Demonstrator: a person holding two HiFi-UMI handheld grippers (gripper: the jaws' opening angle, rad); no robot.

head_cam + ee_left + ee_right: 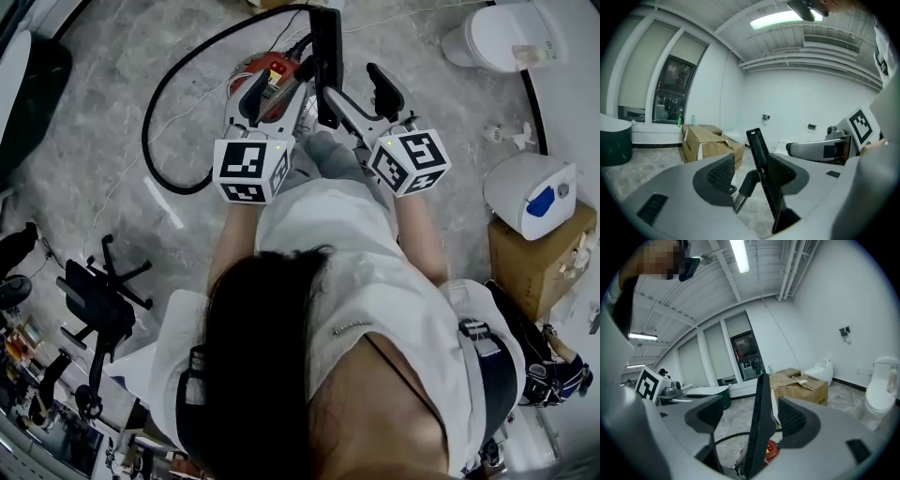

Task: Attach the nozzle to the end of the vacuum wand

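Currently the black nozzle (326,56) stands upright over the red vacuum (272,67), inside the left gripper (751,164) and right gripper (750,406), both jaw pairs apart with one pad touching it; likely light, stiff plastic, so clamp its flat sides, socket end free.

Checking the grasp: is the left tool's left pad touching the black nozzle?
Apart. The left gripper view shows floor between that pad and the nozzle, which stands nearer the other pad.

Floor (94,122) lying open at left, black hose (145,136) looping across it, nozzle (326,56) standing straight ahead, toilet (497,33) and cardboard box (534,262) crowding the right.
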